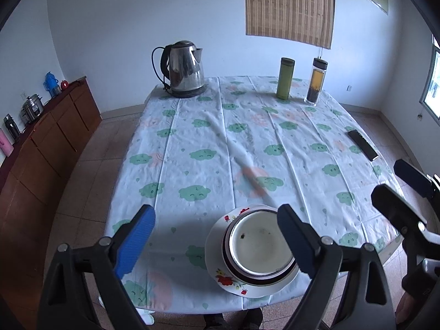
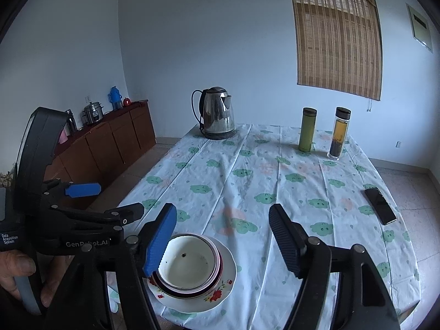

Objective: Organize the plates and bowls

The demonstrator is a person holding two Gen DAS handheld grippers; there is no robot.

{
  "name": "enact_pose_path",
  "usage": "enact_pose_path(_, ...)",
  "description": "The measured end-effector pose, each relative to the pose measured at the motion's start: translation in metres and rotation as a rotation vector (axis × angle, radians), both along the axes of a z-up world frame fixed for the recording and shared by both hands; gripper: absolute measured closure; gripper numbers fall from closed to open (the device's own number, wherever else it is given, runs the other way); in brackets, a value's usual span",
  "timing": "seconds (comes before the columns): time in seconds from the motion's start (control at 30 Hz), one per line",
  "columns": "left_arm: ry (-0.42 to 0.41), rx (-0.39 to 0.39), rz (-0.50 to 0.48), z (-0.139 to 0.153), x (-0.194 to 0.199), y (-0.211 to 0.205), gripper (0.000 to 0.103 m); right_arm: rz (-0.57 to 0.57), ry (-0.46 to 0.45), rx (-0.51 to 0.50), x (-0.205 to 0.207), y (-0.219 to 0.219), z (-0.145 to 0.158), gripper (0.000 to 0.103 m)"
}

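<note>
Left wrist view: my left gripper (image 1: 217, 240) hangs above the near edge of the table (image 1: 192, 126) with its fingers (image 1: 137, 240) spread wide and nothing between the pads. The stack lies low between them, much closer to my right-hand finger than to the blue one: a flowered plate (image 1: 233, 280) at the bottom, a dark-rimmed bowl (image 1: 229, 264) on it, and a white bowl (image 1: 261, 247) nested inside that. The right-hand finger overlaps the stack's rim in the picture, but I judge it to be above it, not touching. My right gripper (image 1: 404, 189) shows at the right edge, clear of the dishes. I read the stacking step as done and both hands as released; the next move, as I judge it, calls only for drawing back without clipping the bowl rim, since I see no loose dish elsewhere on the cloth.

Right wrist view: my right gripper (image 2: 222, 240) is also open and empty. Here the plate (image 2: 217, 297) and white bowl (image 2: 189, 264) sit below and just beside my blue finger (image 2: 161, 243), whose pad hides part of the bowl's rim; the black finger stands well apart from the stack. The left gripper (image 2: 110, 198) hangs open to the left, held in a hand (image 2: 19, 272).
</note>
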State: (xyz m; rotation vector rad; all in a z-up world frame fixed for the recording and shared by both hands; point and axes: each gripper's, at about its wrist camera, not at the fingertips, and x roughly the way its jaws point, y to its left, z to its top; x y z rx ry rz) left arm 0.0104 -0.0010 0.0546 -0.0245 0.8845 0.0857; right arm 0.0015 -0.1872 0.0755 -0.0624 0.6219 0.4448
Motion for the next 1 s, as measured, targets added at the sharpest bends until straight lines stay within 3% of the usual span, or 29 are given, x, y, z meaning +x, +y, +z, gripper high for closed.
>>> enact_pose_path(1.0, 0.003, -0.013, -0.021, 0.0025, -0.0044, 0.0058, 0.011, -0.024, -0.021, 0.012, -0.0036, 0.0024, 0.0069, 0.031)
